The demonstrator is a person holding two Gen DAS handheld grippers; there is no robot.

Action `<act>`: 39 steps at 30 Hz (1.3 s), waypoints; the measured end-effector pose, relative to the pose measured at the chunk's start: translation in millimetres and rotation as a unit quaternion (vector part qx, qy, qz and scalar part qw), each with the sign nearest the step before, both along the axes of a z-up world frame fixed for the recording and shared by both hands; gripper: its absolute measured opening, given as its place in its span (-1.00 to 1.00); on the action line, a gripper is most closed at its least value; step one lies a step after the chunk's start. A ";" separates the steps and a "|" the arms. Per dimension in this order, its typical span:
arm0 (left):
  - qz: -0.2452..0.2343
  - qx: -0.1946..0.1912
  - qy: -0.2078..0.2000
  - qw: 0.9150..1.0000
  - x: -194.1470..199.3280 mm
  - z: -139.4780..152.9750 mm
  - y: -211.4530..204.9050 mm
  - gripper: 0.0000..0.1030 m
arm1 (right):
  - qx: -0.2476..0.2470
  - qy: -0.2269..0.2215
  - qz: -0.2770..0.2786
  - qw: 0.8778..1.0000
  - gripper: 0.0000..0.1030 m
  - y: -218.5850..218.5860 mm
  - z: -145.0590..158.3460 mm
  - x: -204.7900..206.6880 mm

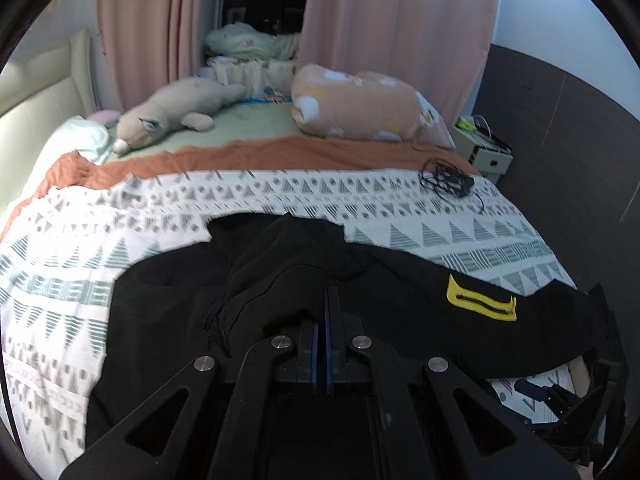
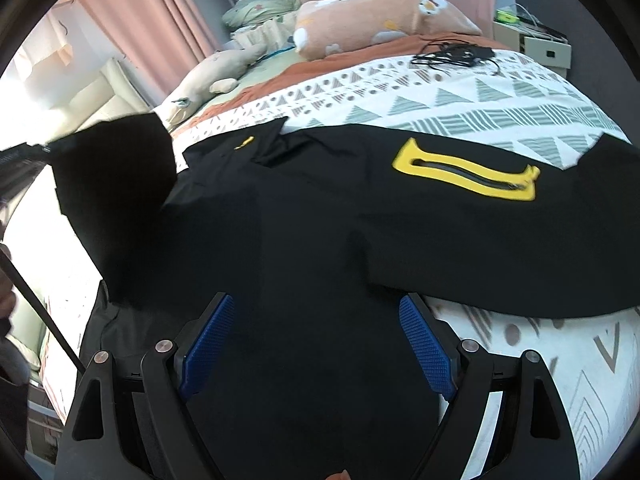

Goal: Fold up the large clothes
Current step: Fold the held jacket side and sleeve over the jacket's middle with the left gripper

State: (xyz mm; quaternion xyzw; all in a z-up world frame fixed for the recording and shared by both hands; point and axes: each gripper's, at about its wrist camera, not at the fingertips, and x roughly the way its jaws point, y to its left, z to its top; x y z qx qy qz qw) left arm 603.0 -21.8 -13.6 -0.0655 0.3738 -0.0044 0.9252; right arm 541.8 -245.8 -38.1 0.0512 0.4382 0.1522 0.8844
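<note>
Two tongs, left (image 1: 327, 300) closed, right (image 2: 316, 344) wide; one black jacket (image 2: 320, 208).

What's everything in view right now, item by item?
jacket: one, black with yellow pocket trim, spread on bed near edge, one part lifted at left
bedspread: one, white with grey-green triangles, under jacket
blanket: one, rust orange, beyond bedspread
plush toy: one, beige, far left of bed
pillow: one, peach, far right of bed
cable bundle: one, black, on bedspread
curtains: pink, behind bed
bedside cabinet: one, cream, right of bed
left gripper: fingers shut on jacket fabric
right gripper: fingers open over jacket
</note>
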 end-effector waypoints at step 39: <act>0.073 -0.114 0.077 0.988 -140.2 -82.9 190.6 1.00 | -0.076 -0.023 0.069 0.994 0.63 145.4 5.6 -2.3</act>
